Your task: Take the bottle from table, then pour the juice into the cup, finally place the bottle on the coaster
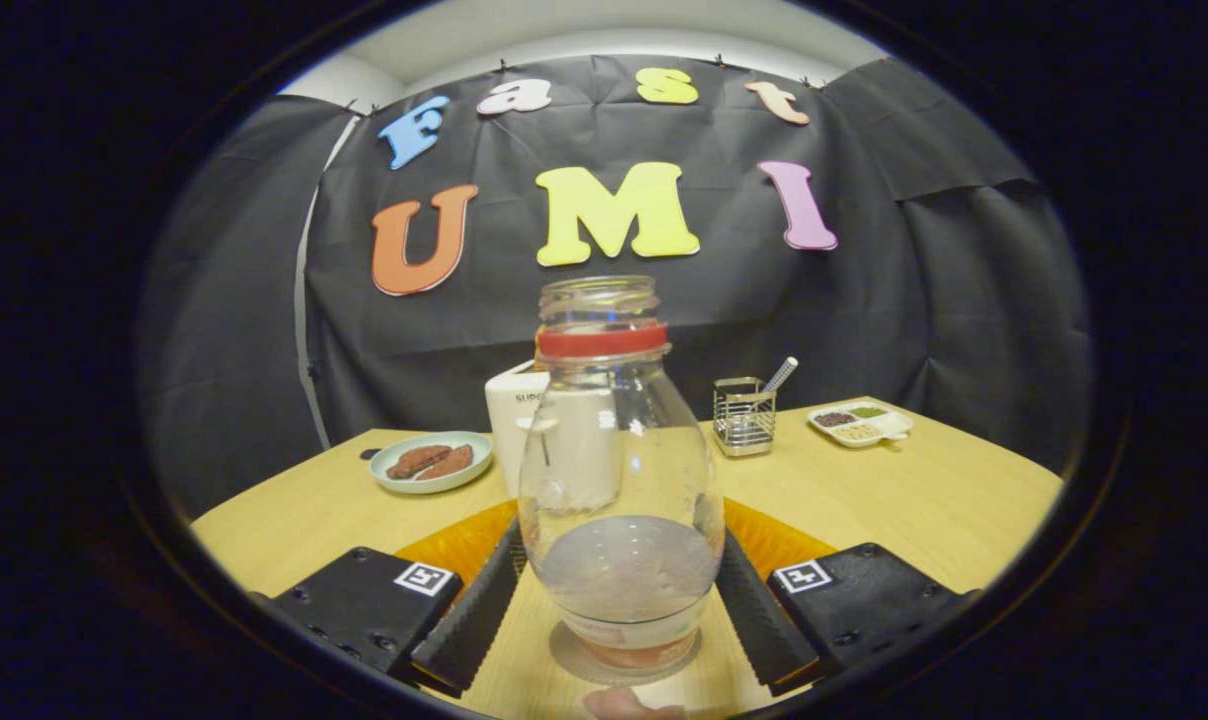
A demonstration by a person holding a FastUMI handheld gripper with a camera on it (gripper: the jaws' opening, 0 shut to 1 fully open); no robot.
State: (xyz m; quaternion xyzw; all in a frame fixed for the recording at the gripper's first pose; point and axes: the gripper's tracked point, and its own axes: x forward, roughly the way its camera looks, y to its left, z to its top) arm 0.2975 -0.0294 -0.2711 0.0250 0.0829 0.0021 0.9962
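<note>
Table (914,500), bottle (619,480) between fingers (479,610)

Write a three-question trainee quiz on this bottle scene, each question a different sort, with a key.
1. True or false: the claw has both fingers against the bottle.
2. What lies on the plate? A) brown food pieces B) spoons C) a lid
3. Fill in: the wire holder stands between the white box and the divided ____.

Key: 1 true; 2 A; 3 tray.
</note>
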